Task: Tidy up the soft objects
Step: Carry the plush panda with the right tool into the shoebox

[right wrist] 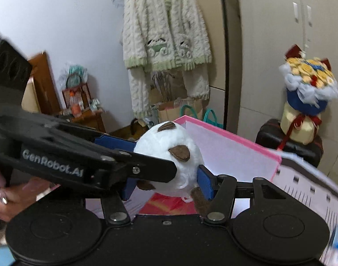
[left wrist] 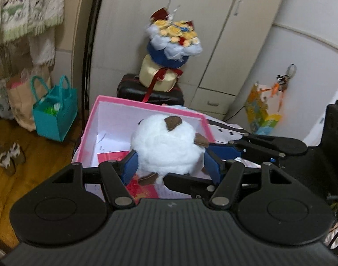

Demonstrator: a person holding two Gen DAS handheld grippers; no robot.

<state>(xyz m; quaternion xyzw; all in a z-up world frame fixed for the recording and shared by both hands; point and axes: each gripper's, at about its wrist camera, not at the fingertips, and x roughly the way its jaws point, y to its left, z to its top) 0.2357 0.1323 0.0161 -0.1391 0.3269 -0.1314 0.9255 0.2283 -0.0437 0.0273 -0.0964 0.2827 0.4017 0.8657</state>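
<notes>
Left wrist view shows the left hand-held gripper [left wrist: 171, 166] clamped on a round white plush toy [left wrist: 169, 146] with brown felt patches, its blue pads pressing the fluffy sides from left and right. Coming in from the right edge, the right hand-held gripper [left wrist: 215, 153] grips the same toy, one blue pad against its flank. Both pairs of jaws stand about half apart because the soft ball fills them; two grips probably keep such a squashy, rounded thing from rolling out.

Right wrist view confirms this: the right hand-held gripper [right wrist: 169, 181] squeezes the toy's lower half while the left one crosses from the left, a hand [right wrist: 4, 197] visible beneath it.

The toy hangs above the open pink box [left wrist: 146, 105], over its near part, not resting on anything. Inside the white-lined box lie papers and a red card [left wrist: 142, 188]. The box seems the intended place for the toy, so lowering and letting go is likely the remaining step.
</notes>
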